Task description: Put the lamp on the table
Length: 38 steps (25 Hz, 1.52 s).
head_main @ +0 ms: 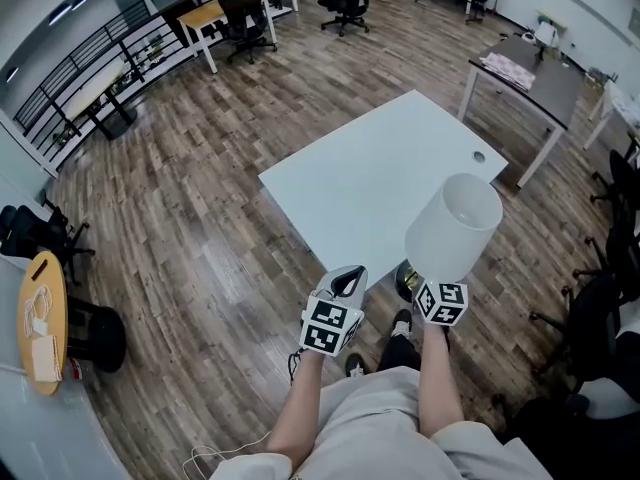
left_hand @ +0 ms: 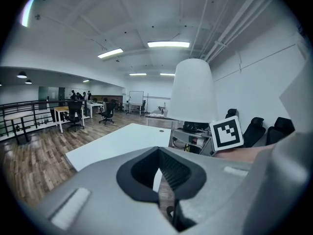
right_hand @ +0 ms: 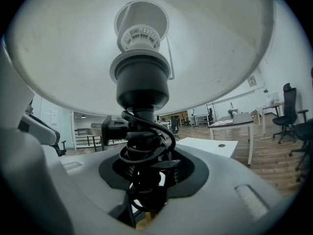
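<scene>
A lamp with a white cone shade point(head_main: 455, 226) is held upright over the near right corner of the white table point(head_main: 370, 183). My right gripper point(head_main: 440, 303) is shut on the lamp's black stem point(right_hand: 144, 146), which has a black cord wound round it. In the right gripper view the shade point(right_hand: 73, 58) fills the top, above the socket point(right_hand: 142, 82). My left gripper point(head_main: 335, 313) is at the table's near edge, left of the lamp, its jaws together with nothing in them. The left gripper view shows the lamp point(left_hand: 192, 89) to the right and the table point(left_hand: 117, 143) ahead.
A dark-topped desk point(head_main: 535, 78) stands at the back right. Black office chairs point(head_main: 610, 268) line the right side. A round wooden table point(head_main: 42, 318) is at the far left, with more desks and chairs point(head_main: 245, 13) at the back. Wooden floor surrounds the white table.
</scene>
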{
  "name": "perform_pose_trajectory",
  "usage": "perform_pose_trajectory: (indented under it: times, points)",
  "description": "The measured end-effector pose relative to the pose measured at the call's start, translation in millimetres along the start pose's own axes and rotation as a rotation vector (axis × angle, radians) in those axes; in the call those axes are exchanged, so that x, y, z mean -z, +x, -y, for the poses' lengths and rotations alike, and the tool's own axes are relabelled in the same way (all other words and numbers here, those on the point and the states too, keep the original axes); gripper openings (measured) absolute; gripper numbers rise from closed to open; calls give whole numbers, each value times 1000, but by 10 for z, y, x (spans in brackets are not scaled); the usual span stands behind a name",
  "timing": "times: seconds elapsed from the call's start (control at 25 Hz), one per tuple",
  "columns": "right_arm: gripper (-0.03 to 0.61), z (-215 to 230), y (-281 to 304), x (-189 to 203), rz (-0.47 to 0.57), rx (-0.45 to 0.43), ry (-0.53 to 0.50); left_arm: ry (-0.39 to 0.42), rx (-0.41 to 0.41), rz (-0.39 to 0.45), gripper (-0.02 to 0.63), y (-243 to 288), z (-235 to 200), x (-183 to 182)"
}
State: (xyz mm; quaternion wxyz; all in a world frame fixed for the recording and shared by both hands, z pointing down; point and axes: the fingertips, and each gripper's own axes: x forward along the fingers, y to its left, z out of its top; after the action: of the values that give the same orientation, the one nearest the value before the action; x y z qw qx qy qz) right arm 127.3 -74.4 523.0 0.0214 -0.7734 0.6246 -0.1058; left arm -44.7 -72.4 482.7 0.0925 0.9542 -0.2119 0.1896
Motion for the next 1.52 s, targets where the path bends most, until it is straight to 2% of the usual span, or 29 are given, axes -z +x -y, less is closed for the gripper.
perform_pose_trajectory:
  times: [0.44,0.76,1.24,1.4,1.52]
  points:
    - [164,-75,-109,-66,20,-28,-7,-4,19,13,1,-55,158,27]
    - [164,129,-235,-87,39,13,-8,20,60,8,2,131,276,48]
    - [164,429,-371,-179,45,71,-22,50,164,-5,2,391,579,-21]
    - [164,423,-362,-186,50,65,-17,64,170,-16,2,399,608,-2]
    - [164,387,-344,-174,46,60,-13,25,156,11,2,379,550,-35]
